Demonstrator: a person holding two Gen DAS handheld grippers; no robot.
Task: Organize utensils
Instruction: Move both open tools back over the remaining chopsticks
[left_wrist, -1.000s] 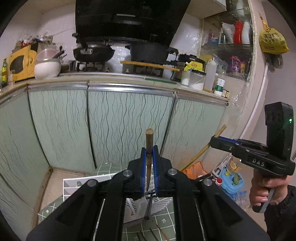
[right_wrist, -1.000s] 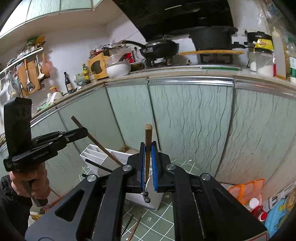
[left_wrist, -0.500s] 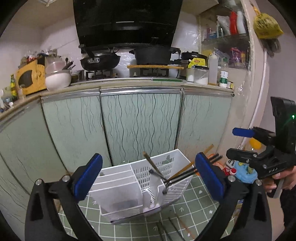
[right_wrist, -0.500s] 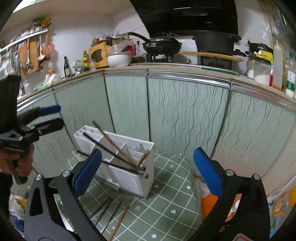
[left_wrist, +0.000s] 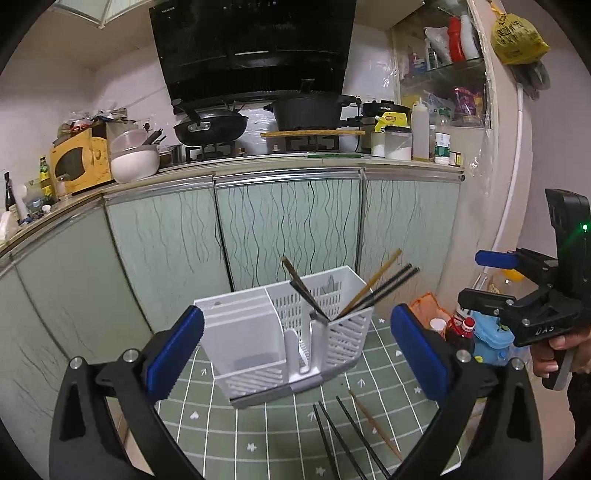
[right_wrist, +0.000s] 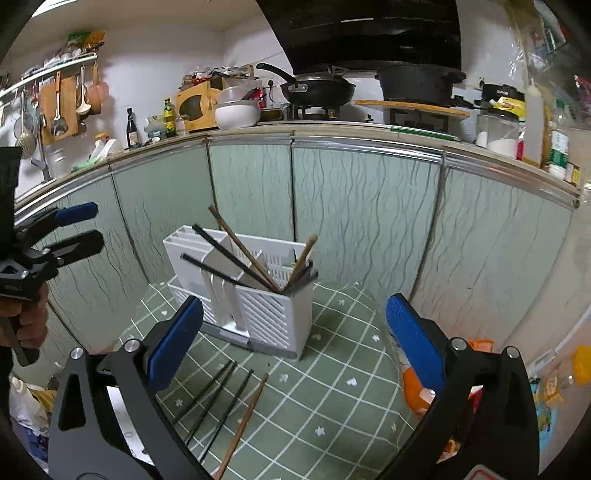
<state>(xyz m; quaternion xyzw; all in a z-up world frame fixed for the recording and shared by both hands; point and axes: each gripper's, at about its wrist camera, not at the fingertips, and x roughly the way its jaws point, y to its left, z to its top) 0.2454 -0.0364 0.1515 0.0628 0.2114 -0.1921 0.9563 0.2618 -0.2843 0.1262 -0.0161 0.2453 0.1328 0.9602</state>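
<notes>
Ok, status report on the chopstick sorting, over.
Left gripper and right gripper open, empty. Several chopsticks stand in the white holder; four loose ones on the green mat. Nothing in the way.

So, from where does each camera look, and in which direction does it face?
Left wrist view: sits on the left gripper, jaws open, facing the white utensil holder and cabinets; the right gripper and hand show at the right edge.
Right wrist view: sits on the right gripper, jaws open, facing the holder from its other side; the left gripper shows at the left edge.
Shared: the holder, loose chopsticks on the green mat, the stove.
</notes>
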